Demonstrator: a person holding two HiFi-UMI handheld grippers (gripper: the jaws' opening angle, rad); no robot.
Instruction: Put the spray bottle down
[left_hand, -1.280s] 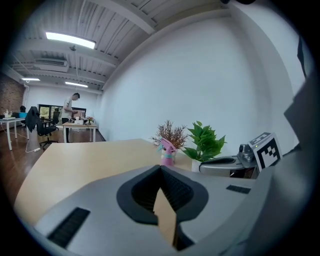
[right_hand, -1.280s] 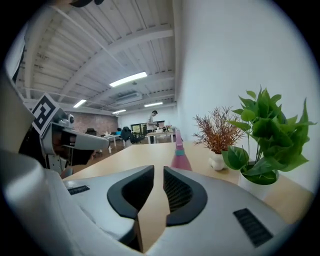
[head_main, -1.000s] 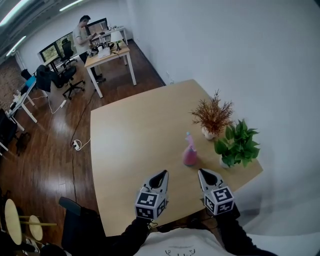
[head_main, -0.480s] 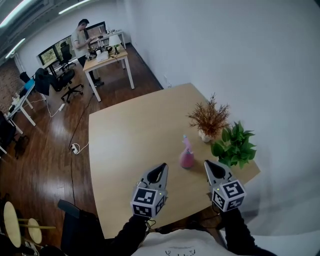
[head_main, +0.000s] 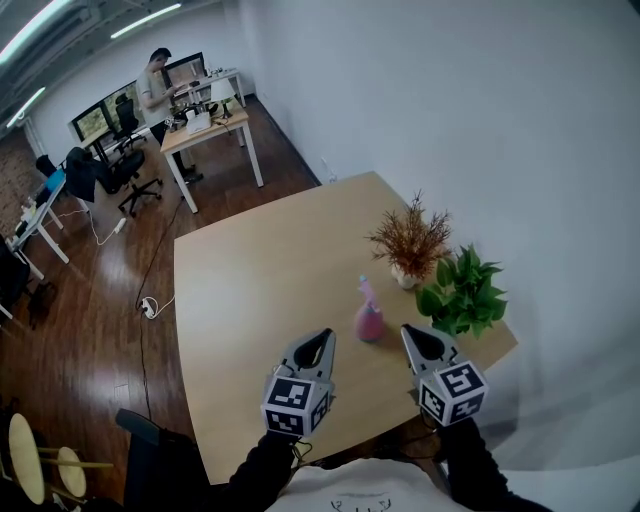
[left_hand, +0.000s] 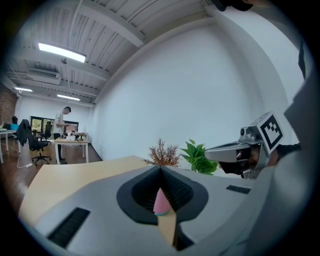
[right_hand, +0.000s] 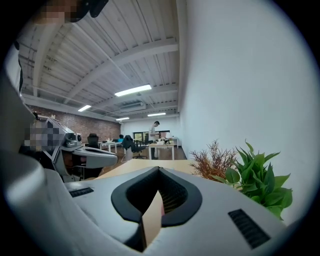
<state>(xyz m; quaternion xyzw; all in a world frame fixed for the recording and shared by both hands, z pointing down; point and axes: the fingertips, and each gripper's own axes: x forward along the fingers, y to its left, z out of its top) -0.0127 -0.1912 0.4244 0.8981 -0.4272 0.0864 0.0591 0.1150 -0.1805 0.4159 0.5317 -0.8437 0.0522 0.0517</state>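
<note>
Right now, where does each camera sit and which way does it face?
Head view: on the head, steeply down at the table and bottle; left tool, right tool, sleeves show.
Left gripper view: on the left tool, along its shut jaws at the bottle; right tool shows.
Right gripper view: on the right tool, along its shut jaws over the table; left tool shows.
Shared: all three show the dried plant and green plant.

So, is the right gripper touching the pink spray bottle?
Apart. The head view shows a strip of bare table between the right gripper and the spray bottle, which stands by itself.
</note>
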